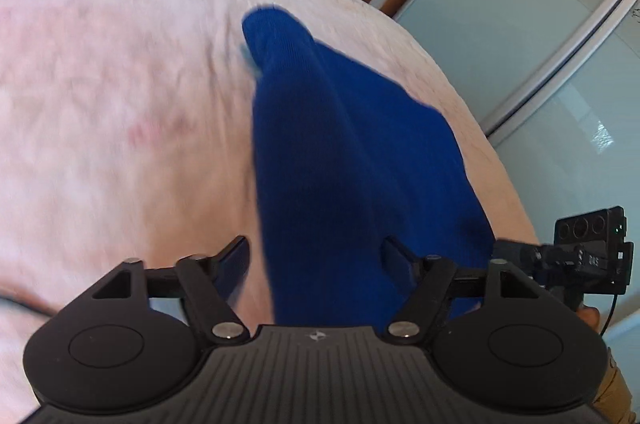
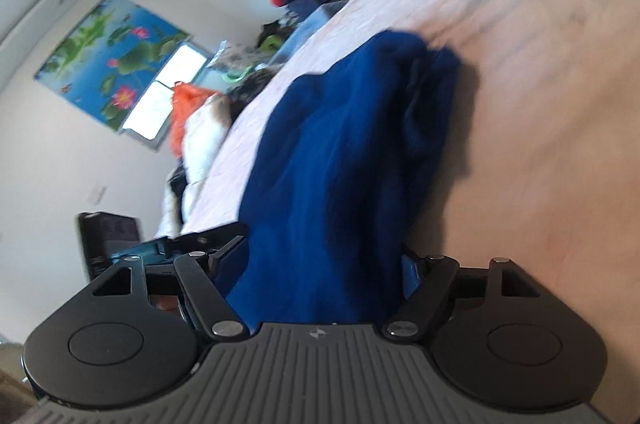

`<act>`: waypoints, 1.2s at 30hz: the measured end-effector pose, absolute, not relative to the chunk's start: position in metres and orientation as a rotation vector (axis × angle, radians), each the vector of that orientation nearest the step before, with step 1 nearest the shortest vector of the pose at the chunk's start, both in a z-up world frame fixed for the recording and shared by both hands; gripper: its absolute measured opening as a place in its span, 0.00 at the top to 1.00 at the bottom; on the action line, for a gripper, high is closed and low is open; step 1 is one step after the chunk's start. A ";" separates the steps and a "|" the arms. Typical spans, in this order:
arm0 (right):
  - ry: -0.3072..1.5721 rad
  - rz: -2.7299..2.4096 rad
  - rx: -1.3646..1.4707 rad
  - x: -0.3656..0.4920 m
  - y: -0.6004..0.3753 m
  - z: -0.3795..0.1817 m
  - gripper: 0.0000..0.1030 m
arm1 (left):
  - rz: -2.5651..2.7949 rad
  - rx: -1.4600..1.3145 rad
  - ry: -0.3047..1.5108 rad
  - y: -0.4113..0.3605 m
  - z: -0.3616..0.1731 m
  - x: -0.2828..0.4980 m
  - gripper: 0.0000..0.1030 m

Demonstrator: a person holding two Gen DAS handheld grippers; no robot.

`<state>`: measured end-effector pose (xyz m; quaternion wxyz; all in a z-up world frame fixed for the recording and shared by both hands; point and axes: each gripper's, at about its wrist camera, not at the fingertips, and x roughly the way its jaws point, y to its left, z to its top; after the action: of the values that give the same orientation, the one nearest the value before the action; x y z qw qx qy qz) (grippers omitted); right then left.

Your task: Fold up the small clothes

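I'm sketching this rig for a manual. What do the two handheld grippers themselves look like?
Both look alike. The left gripper and right gripper are matte black: a ribbed grey-black centre plate with a small pale emblem, two round housings at its sides, silver pivot screws, and angled linkage arms carrying the jaws. The left wrist view also shows the other unit's black camera box with a thin cable.

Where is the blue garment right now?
The blue garment lies on the pink bedspread near its right edge in the left wrist view, its near end running between both tongs' fingers.

blue knit garment (image 1: 340,152), bunched lengthwise, draped on pink bedspread (image 1: 120,104).
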<state>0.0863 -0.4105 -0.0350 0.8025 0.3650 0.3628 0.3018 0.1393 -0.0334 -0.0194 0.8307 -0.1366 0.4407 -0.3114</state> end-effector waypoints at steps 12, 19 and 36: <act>0.785 0.534 0.853 0.066 -0.391 -0.035 0.87 | -0.603 -0.320 0.865 -0.012 0.005 0.105 0.92; 0.794 0.499 0.876 0.045 -0.384 -0.036 0.87 | -0.546 -0.277 0.856 -0.006 0.003 0.080 0.92; 0.770 0.298 0.642 0.048 -0.381 -0.019 0.81 | -0.339 -0.035 0.766 -0.046 0.031 0.075 0.91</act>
<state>0.0480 -0.3811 -0.0193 0.8665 0.3064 0.3675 0.1424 0.0752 -0.0459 0.0310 0.9135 -0.0168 0.3717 -0.1644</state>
